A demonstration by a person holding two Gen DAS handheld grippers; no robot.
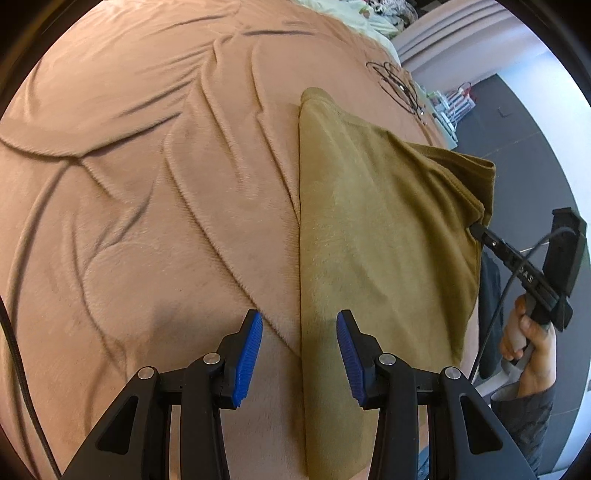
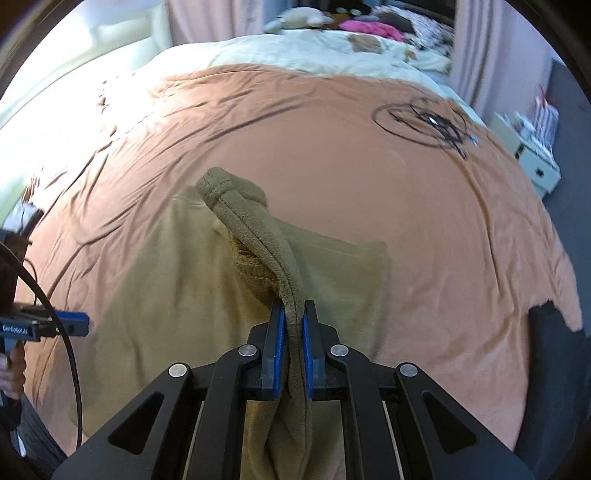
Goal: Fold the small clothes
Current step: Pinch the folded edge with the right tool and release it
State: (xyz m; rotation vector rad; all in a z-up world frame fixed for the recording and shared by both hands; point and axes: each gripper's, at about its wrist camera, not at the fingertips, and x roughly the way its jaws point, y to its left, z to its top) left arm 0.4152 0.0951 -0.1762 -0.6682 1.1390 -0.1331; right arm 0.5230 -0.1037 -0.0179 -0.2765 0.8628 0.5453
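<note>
An olive-brown fleece garment (image 1: pixel 376 236) lies on a peach blanket (image 1: pixel 147 184) on a bed. My left gripper (image 1: pixel 300 332) is open, hovering over the garment's left edge, holding nothing. My right gripper (image 2: pixel 293 317) is shut on the garment's hemmed edge (image 2: pixel 255 236) and lifts that fold above the rest of the garment (image 2: pixel 155 295). In the left wrist view the right gripper (image 1: pixel 478 229) pinches the raised right side of the cloth. The left gripper's blue tip (image 2: pixel 72 324) shows at the left edge of the right wrist view.
A coil of black cable (image 2: pixel 424 120) lies on the blanket at the far right. A cream duvet (image 2: pixel 295 48) and a pile of clothes (image 2: pixel 369 26) are at the bed's far end. White boxes (image 2: pixel 532 151) stand on the grey floor to the right.
</note>
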